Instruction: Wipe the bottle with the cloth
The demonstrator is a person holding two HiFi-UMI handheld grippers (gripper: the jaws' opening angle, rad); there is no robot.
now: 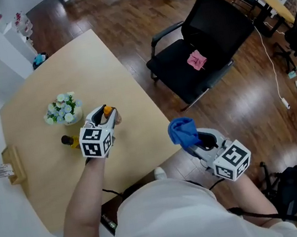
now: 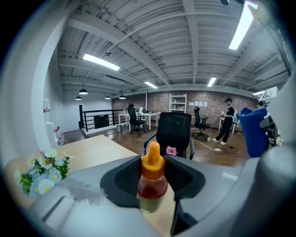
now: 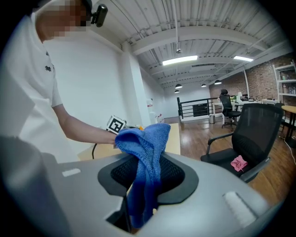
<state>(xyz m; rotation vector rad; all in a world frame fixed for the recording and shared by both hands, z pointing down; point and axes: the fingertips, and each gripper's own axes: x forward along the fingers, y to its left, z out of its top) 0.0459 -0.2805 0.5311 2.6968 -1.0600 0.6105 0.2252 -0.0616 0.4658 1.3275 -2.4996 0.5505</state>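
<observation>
Nearest, off the surface's right corner and above the wooden floor (image 1: 142, 43), the right gripper (image 1: 191, 139) is clamped on a blue cloth (image 3: 147, 148). The cloth is pinched between the jaws, bunches into a loose fold above them, and hangs in a strip below.

Further in, the person's bare left arm (image 1: 83, 201) reaches over the near part of the light wood surface (image 1: 138, 122) to the left gripper (image 1: 107, 115), which is above the middle of the surface, closer to its right edge than its left. Its jaws are closed on the bottle (image 2: 151, 178), gripping the sides. The bottle is small and stands upright, with an orange nozzle cap, a reddish band under the cap and a paler lower part. Whether its base touches the surface cannot be told. Cloth and bottle are well apart.

Just left of the left gripper's marker cube (image 1: 96, 141), a small dark-capped thing (image 1: 67, 140) with some yellow on it lies on the surface; what it is cannot be made out. Beyond it, toward the left corner, is a little bunch of pale blue and white flowers (image 1: 64, 109). A wooden block (image 1: 13, 164) with a label hangs over the left edge.

Past the right edge, a black office chair (image 1: 209, 44) stands on the floor with a crumpled pink thing (image 1: 197, 60) on its seat. Far back in the room, someone stands (image 2: 226, 126) near desks and more chairs.
</observation>
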